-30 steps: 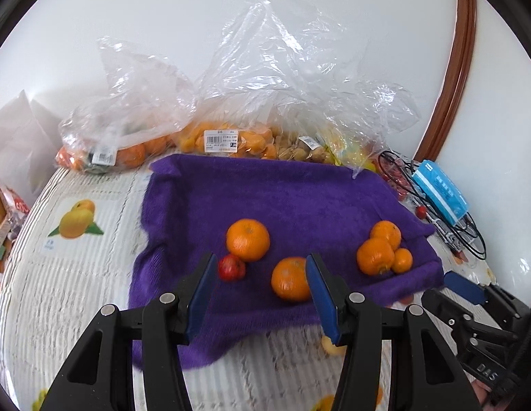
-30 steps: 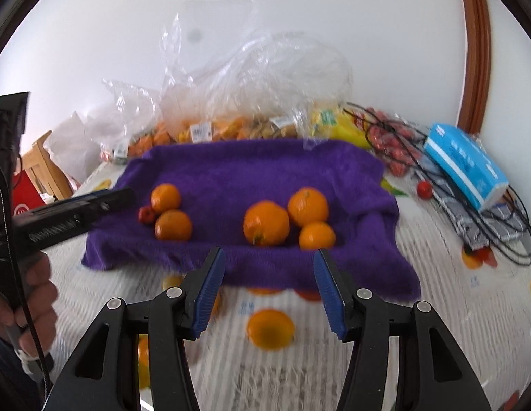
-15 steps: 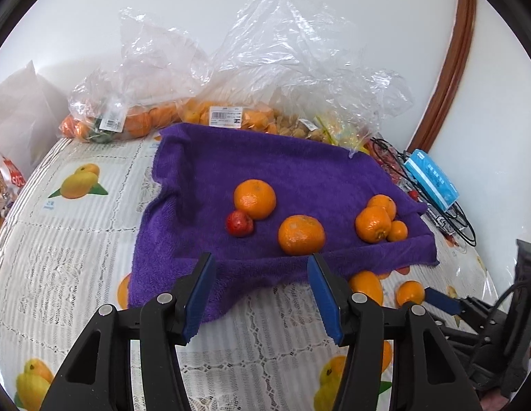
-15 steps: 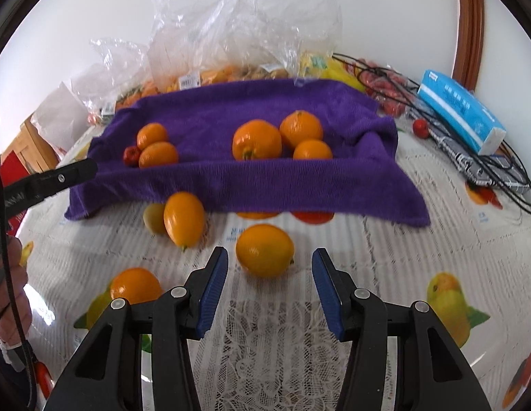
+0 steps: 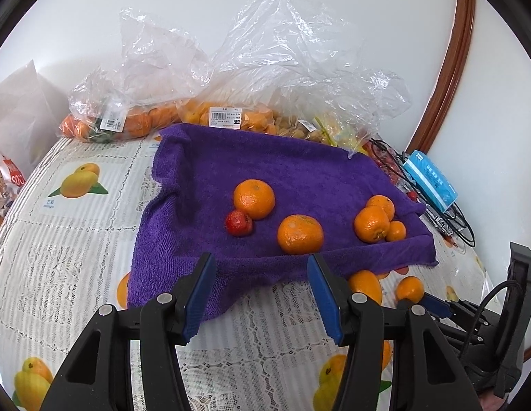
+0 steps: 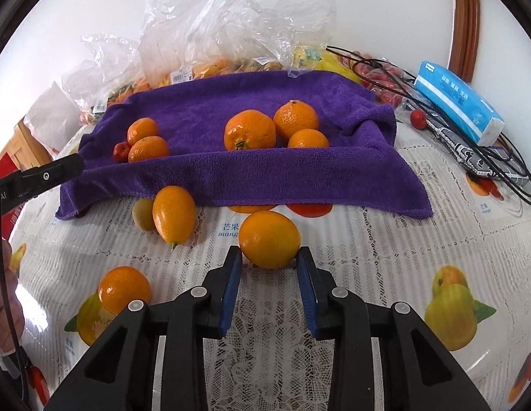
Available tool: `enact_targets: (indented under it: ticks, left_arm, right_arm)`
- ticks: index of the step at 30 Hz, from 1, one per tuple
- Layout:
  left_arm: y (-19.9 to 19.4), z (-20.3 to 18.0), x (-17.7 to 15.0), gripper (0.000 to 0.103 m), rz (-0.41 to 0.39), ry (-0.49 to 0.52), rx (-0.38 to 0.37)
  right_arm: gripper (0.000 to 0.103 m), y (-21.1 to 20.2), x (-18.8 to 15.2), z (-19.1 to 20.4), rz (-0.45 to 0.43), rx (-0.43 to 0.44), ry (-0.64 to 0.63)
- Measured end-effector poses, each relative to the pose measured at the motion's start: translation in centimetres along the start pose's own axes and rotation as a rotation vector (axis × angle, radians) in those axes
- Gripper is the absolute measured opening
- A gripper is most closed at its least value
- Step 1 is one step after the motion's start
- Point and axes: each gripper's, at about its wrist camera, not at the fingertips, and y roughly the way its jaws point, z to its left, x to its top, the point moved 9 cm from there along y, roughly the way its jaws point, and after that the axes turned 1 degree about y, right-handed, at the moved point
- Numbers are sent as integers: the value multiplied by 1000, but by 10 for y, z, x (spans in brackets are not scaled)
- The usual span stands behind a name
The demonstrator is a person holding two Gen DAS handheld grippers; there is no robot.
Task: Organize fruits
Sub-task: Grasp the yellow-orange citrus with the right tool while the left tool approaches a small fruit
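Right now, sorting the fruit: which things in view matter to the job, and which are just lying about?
Part of the job:
- round orange fruit, right gripper shut on it
- oval orange fruit on the tablecloth
- mandarins on the purple towel
- small red fruit
- left gripper, open and empty

Lying about:
- blue tissue pack
- black cables
- bagged fruit behind the towel

both wrist views look down, close, over the purple towel (image 5: 299, 171) (image 6: 265, 102), sharing it.
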Motion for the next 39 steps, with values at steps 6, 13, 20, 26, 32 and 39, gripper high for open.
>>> enact_targets:
  ticks: [6,13,20,26,32,39]
  left_arm:
    - [3,0,-2,53,11,0,2]
    - [5,0,-3,53,18,7,5]
    - [6,-1,-4,53,24,10,3]
    - [7,-3,-5,53,27,20,3]
    - [6,-16,-9,53,43,46,-68]
    - [16,-47,-23,53,110,115,-133]
  right_arm:
    - [25,-5,-1,1,-8,12,-10]
    - [26,-4,-2,2,3,29,-10]
    - [42,1,2,0,7,22,-10]
    - [41,7,7,-1,6,7,-5]
    - [35,3,7,-2,-4,38,3]
    - [35,-18,7,-12,-56,17,-21]
